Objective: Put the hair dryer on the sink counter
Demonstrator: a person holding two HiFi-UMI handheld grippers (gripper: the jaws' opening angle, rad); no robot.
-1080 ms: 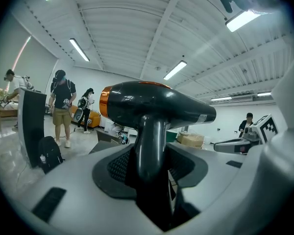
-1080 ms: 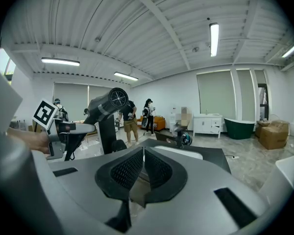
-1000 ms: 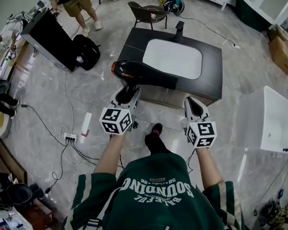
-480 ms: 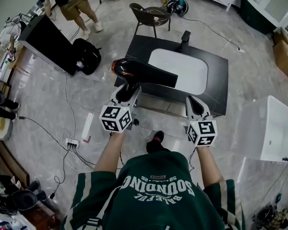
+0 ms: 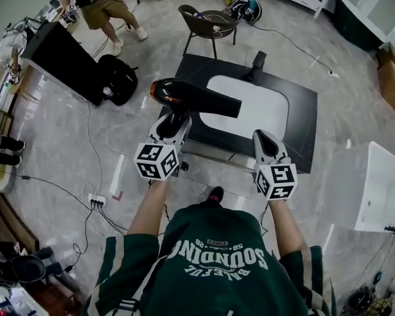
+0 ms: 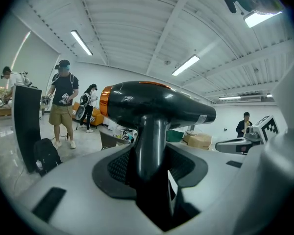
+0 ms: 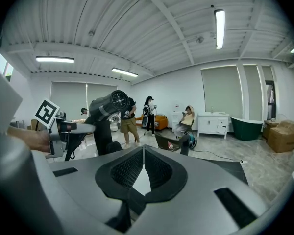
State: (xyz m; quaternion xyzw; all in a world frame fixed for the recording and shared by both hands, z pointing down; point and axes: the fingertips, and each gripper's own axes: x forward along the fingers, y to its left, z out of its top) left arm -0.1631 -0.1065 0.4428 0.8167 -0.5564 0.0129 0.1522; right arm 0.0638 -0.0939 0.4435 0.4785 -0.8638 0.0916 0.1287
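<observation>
A black hair dryer (image 5: 192,98) with an orange rear ring is held upright by its handle, barrel pointing right. My left gripper (image 5: 173,125) is shut on that handle; the left gripper view shows the handle (image 6: 151,146) wedged between the pads. The dryer hangs above the near left edge of the dark sink counter (image 5: 304,114), beside its white basin (image 5: 250,107). My right gripper (image 5: 264,141) hovers at the counter's near edge, shut and empty, its tips meeting (image 7: 143,151). From the right gripper view the dryer (image 7: 108,106) appears to the left.
A black faucet (image 5: 257,61) stands at the counter's far edge, with a chair (image 5: 207,22) behind it. To the left are a black cabinet (image 5: 62,54), a backpack (image 5: 118,74) and floor cables with a power strip (image 5: 95,199). A white tub (image 5: 375,183) sits right. People stand far back.
The hair dryer stays gripped in my left gripper and has moved a little up and left in the head view. The counter has shifted right and turned slightly in that view.
</observation>
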